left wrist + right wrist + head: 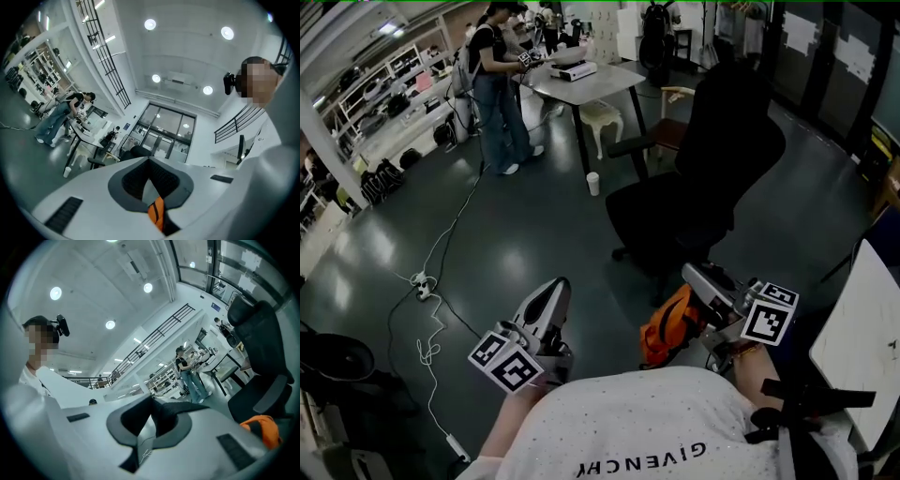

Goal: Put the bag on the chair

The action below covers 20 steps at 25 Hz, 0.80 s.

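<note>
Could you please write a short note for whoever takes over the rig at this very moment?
Left hand-held gripper: shut, with an orange strap of the bag pinched between its jaws.
Right hand-held gripper: shut, apparently on a dark strap that runs from its tips toward the bag.
Bag: orange, hanging off the floor just below the right hand-held gripper, close to the person.
Chair: black office chair straight ahead; the bag is not on it yet.
Done: bag lifted.
Left: carry it to the chair, set it on the seat, release both grips.
</note>
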Each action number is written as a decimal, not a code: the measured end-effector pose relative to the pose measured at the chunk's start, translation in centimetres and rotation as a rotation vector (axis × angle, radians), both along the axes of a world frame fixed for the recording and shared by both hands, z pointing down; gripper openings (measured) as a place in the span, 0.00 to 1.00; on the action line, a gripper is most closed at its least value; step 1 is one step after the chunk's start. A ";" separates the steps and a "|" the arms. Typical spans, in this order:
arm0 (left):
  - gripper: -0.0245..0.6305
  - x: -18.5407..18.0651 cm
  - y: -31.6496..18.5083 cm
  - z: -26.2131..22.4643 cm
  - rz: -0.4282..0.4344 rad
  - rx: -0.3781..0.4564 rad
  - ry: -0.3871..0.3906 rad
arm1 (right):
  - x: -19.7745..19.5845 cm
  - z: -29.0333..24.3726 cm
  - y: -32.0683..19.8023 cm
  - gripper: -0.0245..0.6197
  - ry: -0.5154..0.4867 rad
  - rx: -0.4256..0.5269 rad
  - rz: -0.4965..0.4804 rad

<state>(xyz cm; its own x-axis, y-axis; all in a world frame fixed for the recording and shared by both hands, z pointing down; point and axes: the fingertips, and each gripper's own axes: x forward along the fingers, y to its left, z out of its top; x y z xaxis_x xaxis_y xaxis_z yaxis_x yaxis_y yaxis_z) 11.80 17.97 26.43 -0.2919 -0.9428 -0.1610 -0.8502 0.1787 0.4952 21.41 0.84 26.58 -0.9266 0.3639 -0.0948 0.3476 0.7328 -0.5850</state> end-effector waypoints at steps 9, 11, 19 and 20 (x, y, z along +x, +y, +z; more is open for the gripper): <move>0.04 -2.9 -3.8 3.2 -0.035 -0.081 0.032 | -4.3 3.7 -4.2 0.03 0.056 -0.020 -0.013; 0.04 -4.0 -4.6 4.1 -0.020 -0.097 0.048 | -5.7 4.5 -5.1 0.03 0.068 -0.033 -0.010; 0.04 -9.6 -9.3 4.9 0.078 -0.095 0.012 | -10.8 6.8 -7.4 0.03 0.101 -0.068 0.013; 0.04 -10.5 -10.0 4.9 0.092 -0.096 0.013 | -11.4 6.7 -7.7 0.03 0.098 -0.070 0.020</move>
<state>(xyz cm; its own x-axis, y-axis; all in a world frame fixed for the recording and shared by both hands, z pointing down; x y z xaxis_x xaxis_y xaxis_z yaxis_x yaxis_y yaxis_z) 1.33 7.99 31.36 -0.2052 -0.9765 -0.0658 -0.8589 0.1474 0.4905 9.97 -6.88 33.32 -0.9398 0.3407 -0.0278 0.2718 0.6954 -0.6652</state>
